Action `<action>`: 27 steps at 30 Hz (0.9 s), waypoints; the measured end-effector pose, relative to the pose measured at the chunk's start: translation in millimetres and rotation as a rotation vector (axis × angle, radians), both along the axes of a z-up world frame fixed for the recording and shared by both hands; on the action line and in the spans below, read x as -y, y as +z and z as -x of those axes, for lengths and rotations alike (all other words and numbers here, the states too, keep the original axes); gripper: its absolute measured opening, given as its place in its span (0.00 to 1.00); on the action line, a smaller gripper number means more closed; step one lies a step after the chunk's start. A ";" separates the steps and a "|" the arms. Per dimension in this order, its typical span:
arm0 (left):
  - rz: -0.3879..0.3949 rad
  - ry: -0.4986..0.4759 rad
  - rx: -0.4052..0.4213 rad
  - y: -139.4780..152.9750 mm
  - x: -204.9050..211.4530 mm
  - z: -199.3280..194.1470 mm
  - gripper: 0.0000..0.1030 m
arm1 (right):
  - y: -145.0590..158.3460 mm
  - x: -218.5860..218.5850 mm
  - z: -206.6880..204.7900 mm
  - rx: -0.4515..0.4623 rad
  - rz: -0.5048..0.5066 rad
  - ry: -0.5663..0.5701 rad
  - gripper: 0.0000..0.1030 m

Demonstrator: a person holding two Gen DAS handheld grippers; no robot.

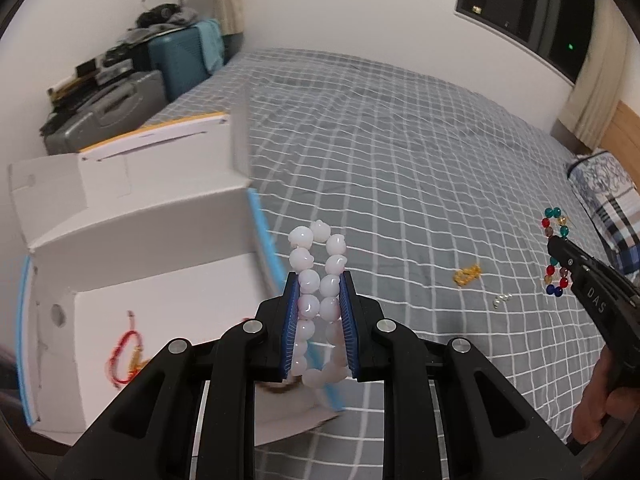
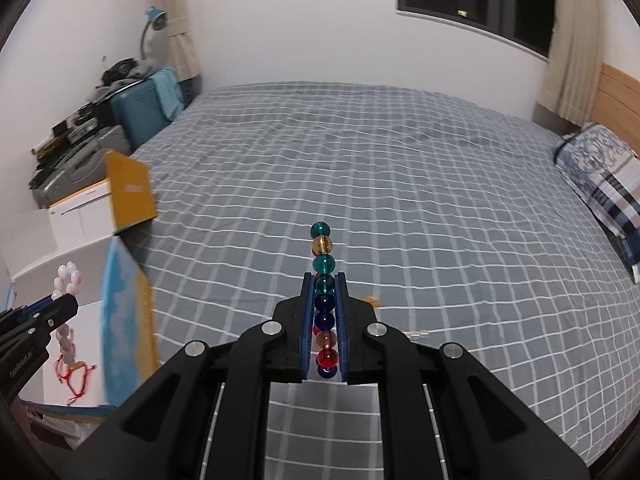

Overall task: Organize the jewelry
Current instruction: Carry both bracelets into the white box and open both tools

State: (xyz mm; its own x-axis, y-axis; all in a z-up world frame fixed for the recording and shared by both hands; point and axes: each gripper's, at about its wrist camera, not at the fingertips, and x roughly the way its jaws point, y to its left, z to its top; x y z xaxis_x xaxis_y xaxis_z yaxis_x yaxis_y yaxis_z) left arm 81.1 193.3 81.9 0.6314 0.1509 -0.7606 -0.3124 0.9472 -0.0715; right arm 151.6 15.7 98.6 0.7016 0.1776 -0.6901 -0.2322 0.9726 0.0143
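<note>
The left gripper [image 1: 319,296] has its jaws closed on a pale pink bead bracelet [image 1: 319,276], squeezing the loop flat so that its top stands clear above the tips; it hangs at the near right edge of the open white box [image 1: 160,240], which sits at the left side of the bed [image 1: 400,140]. A red cord bracelet [image 1: 124,354] already lies on the box floor. The right gripper [image 2: 324,292] is clamped on a multicoloured bead bracelet [image 2: 322,264], held edge-on above the bedspread, well apart from the box. A small gold piece [image 1: 467,275] and a tiny pale bead item [image 1: 502,301] lie on the bed toward its right side. The step in hand looks like carrying both bracelets to the box. Next, the left one probably needs to move left over the box floor before the jaws part; the right should follow, then return for the loose pieces.
</note>
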 end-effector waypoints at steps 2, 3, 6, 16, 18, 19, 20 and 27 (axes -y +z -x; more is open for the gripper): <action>-0.003 0.022 0.006 3.9 -12.6 8.0 0.19 | 2.3 -21.5 6.3 0.001 -0.001 0.030 0.09; -0.004 0.035 0.008 5.5 -21.1 12.6 0.19 | 3.4 -32.3 9.5 0.002 -0.003 0.046 0.09; -0.009 0.068 0.006 7.5 -40.8 23.8 0.19 | 6.9 -56.9 17.5 0.005 -0.010 0.084 0.09; -0.014 0.187 -0.012 3.6 -107.8 68.0 0.19 | 13.3 -143.0 48.0 0.010 -0.023 0.214 0.09; -0.017 0.206 -0.014 1.1 -120.3 77.1 0.19 | 11.3 -155.4 53.3 0.005 -0.026 0.232 0.09; -0.022 0.214 -0.017 -1.2 -126.0 82.1 0.19 | 9.0 -162.7 56.9 0.001 -0.027 0.237 0.09; -0.025 0.220 -0.022 -3.4 -129.8 84.1 0.19 | 6.8 -168.4 60.5 -0.003 -0.025 0.246 0.09; 0.003 0.280 -0.072 -34.0 -162.5 101.9 0.19 | -14.6 -217.7 89.4 -0.041 -0.019 0.344 0.09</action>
State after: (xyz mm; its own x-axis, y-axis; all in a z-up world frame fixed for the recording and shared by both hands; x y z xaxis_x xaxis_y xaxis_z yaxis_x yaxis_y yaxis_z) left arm -20.8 355.8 47.9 0.5095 0.3095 -0.8029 -0.5665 0.8230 -0.0422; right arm 62.1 233.3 84.0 0.5700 0.4117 -0.7110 -0.5453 0.8369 0.0474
